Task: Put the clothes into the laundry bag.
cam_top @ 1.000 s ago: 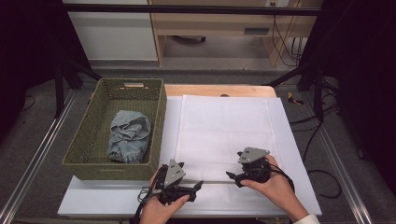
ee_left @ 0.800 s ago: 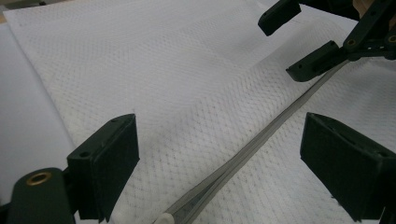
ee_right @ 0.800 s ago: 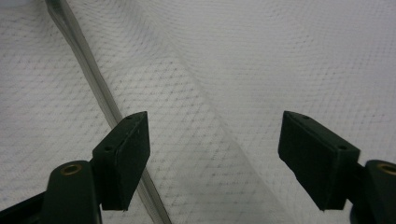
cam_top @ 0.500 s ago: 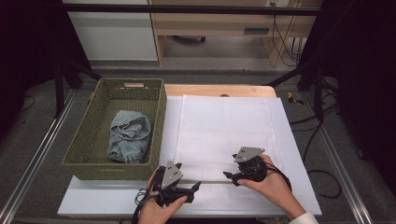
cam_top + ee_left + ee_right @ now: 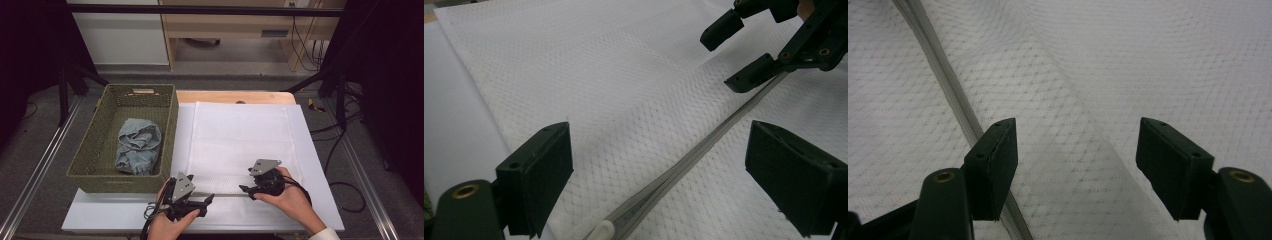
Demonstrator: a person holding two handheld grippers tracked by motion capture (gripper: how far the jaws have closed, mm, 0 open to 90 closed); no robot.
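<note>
A white mesh bag (image 5: 240, 145) lies flat on the bench, its zipper (image 5: 227, 194) along the near edge. The left gripper (image 5: 207, 200) hovers released at the zipper's left end. The right gripper (image 5: 246, 190), jaws just closing yet apart, straddles mesh by the zipper. A basket (image 5: 95, 172) sits at the left edge.
</note>
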